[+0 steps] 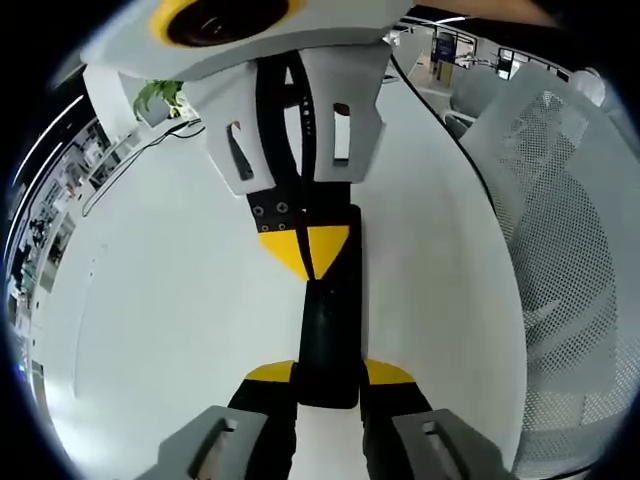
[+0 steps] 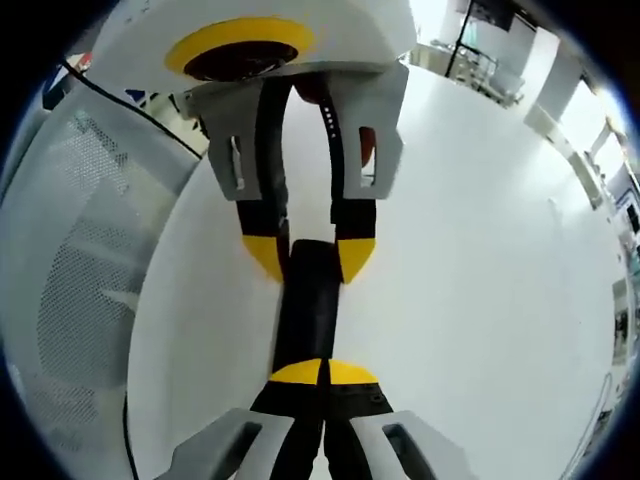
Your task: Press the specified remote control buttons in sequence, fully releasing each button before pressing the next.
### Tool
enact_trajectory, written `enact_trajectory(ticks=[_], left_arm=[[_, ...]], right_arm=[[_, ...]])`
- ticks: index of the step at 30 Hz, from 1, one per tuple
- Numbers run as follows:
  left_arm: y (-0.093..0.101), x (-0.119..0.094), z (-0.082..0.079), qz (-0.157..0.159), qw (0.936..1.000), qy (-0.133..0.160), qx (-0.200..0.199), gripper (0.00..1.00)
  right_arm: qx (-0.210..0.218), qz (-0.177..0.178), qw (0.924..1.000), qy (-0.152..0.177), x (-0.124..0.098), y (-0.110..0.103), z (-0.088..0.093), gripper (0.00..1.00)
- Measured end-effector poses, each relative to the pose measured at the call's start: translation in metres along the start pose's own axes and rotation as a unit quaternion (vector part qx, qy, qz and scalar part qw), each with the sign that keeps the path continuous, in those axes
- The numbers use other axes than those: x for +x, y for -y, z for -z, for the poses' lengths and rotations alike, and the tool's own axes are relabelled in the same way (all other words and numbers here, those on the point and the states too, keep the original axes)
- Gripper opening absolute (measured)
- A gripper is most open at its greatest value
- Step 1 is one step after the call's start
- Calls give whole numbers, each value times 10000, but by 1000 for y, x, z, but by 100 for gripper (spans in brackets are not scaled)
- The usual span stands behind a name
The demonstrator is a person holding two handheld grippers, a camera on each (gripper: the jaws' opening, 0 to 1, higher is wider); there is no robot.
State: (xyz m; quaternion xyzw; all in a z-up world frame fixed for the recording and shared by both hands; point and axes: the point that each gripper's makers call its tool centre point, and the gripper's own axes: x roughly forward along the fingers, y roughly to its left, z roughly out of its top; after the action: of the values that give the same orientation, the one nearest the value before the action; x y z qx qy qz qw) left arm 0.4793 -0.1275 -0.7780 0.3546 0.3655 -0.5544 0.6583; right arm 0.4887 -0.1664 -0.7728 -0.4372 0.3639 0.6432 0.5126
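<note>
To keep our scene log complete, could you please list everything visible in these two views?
black slim plastic remote control: one, black, lengthwise between the two grippers
white flat table: one, white, beneath everything
white mesh chair: one, white, beside the table's edge
black thin cable: one, black, on the table's far part
green leafy plant: one, green, beyond the table
left gripper: grey with yellow tips, clamping the remote's sides
right gripper: tips together, on the remote's top

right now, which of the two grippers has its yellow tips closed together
The right gripper: its yellow tips meet over one end of the black remote. The left gripper has its tips apart, hugging the remote's two sides.
</note>
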Motion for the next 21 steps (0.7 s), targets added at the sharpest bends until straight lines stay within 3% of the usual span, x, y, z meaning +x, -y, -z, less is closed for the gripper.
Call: enact_trajectory(ticks=[21], left_arm=[[0,0,0,-8,10000,-21,-8,23]], right_arm=[[-116,142,9998,7,-1,-1,-1,0]])
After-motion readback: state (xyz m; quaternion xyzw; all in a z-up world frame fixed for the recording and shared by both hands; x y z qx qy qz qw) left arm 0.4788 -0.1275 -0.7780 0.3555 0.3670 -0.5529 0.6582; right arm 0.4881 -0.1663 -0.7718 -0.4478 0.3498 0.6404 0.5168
